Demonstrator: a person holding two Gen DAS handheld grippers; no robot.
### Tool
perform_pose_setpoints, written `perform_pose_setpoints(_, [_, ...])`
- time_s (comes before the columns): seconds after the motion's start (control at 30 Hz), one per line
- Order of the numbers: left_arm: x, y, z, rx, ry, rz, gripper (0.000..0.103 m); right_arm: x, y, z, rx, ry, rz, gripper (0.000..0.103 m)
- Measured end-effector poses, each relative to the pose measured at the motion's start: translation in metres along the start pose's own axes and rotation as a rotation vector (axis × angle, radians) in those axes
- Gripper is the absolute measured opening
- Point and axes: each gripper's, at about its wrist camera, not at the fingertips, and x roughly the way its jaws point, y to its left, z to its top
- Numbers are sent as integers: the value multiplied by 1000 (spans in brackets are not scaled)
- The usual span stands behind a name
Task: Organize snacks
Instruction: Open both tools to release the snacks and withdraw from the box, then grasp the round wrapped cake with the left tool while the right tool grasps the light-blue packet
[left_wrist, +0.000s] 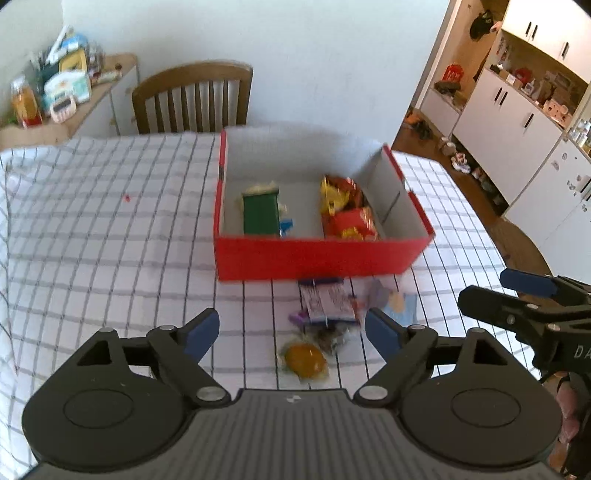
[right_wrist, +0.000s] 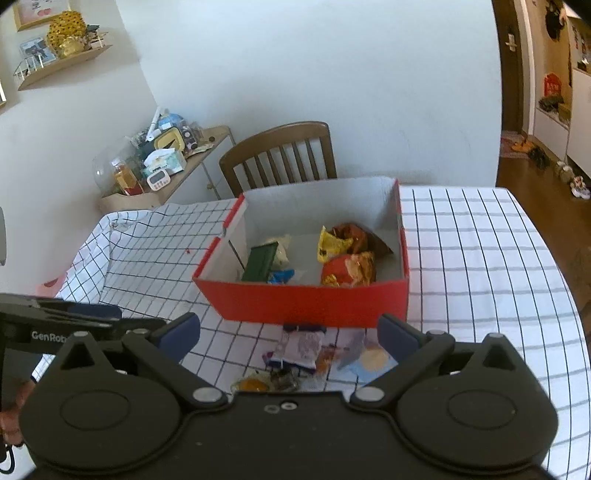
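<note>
Both tools wide apart and empty: left gripper (left_wrist: 291, 332) above the loose snacks, right gripper (right_wrist: 290, 338) alongside, near the same pile. Still out on the checked tablecloth (left_wrist: 110, 221), just in front of the red box (left_wrist: 317, 254): a purple-and-white packet (left_wrist: 325, 302), a yellow wrapped sweet (left_wrist: 304, 360), a pale blue packet (left_wrist: 400, 304), a dark little wrapper (right_wrist: 282, 380) beside the sweet. Already inside the box: a green carton (left_wrist: 260, 214) on the left, red and yellow snack bags (left_wrist: 347, 210) on the right. Risks from here, as judged: overlapping, closely clustered packets, hence two caught at once or one slipped out; thin flat wrappers hard to pinch without bunching the cloth; both grippers converging on one spot, hence a likely collision; box nudged back if bumped.
</note>
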Motion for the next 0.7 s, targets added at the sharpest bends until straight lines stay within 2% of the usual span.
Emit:
perform_pose_setpoints(0.27, [28,-3,-22,-51,87,2,86,15,-18,-25,-6,66,-22,103])
perform_pose_setpoints(0.7, [100,-16,-28,-140,261,62,86,56,-32,-43,-251,187,5,99])
